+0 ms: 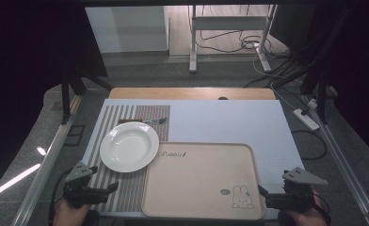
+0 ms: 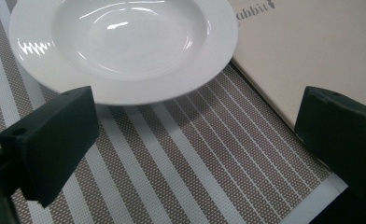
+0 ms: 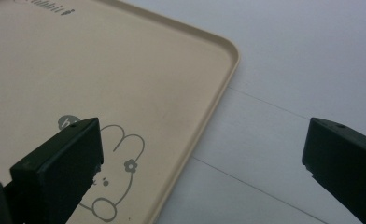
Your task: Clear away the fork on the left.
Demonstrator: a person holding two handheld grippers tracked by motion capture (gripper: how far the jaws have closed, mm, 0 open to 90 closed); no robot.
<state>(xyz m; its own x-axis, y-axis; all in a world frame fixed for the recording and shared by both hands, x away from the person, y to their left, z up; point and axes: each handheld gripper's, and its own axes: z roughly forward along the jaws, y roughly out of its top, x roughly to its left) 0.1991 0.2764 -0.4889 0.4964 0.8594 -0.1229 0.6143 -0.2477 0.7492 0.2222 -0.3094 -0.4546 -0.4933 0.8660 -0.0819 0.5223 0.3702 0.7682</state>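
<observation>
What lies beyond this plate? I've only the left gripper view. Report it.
Observer: A fork lies on the striped placemat just past the plate, at its far edge.
Operator: Tell me where the right gripper is.
Observer: The right gripper sits at the near right corner of the beige tray, jaws wide open, holding nothing.
Operator: Say what's on the tray by it.
Observer: Nothing stands on it; a printed rabbit drawing marks that corner.
Operator: Give my own gripper's spot.
Observer: The left gripper hovers over the placemat's near end, open, short of the plate.
</observation>
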